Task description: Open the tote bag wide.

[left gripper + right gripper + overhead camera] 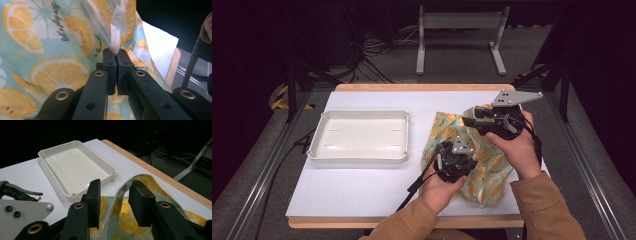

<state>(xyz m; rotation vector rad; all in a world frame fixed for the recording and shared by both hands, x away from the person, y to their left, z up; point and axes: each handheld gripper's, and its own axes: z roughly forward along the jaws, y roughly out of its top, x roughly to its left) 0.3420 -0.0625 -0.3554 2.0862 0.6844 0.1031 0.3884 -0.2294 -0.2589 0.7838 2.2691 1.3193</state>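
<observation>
Bag (484, 165) of lemon-printed fabric lies crumpled on the right half of the white table (362, 185), well apart from the shallow white tray (359, 136) on the left half. Left gripper (447, 157), at the bag's near left side, has its jaws pressed together on a white strip (117, 27) of the bag. Right gripper (482, 120) sits over the bag's far edge, jaws standing apart with the bag's rim (120, 195) looped between them, the pads not pressing on it.
</observation>
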